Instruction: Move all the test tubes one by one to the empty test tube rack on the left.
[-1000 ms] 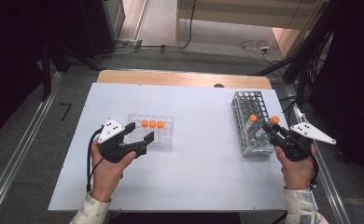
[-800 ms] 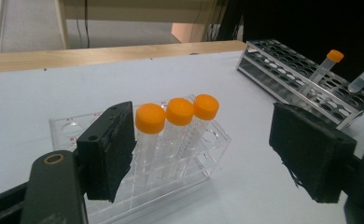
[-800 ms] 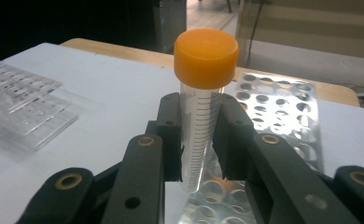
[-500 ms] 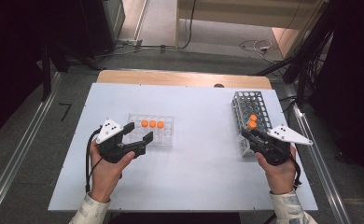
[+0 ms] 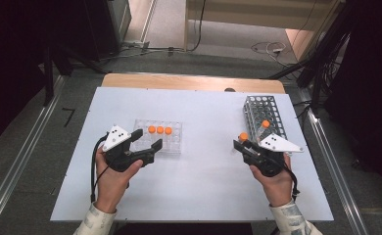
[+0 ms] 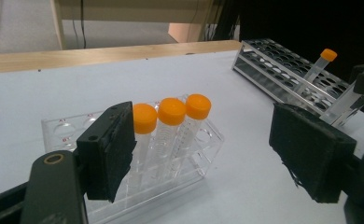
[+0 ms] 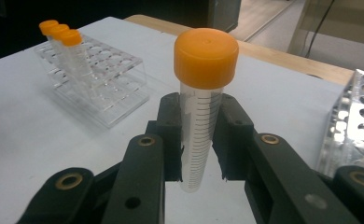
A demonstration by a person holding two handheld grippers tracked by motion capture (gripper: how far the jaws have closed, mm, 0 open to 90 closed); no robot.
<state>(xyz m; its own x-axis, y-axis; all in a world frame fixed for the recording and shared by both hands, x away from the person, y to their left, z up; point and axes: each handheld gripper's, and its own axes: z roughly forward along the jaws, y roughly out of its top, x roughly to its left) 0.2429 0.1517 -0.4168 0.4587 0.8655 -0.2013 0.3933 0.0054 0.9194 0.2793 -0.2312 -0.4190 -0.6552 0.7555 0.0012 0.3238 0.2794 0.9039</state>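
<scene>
One capped tube (image 7: 202, 116) clamped in right tool (image 7: 201, 140), left tool (image 6: 213, 158) released beside clear rack (image 6: 189, 154)

- The tube (image 7: 203, 116) in the right gripper (image 7: 201, 140) is clear, smooth plastic with printed marks; its orange cap (image 7: 206, 57) looks matt.
- The clear rack (image 6: 171, 163) is glossy, see-through plastic.
- The grid rack (image 5: 265, 115) looks like shiny metal.
- The fingers (image 6: 306, 156) carry matt black, rough-edged pads.
- The tabletop (image 5: 203, 181) is smooth, matt white, with a wooden edge (image 5: 189, 82).
</scene>
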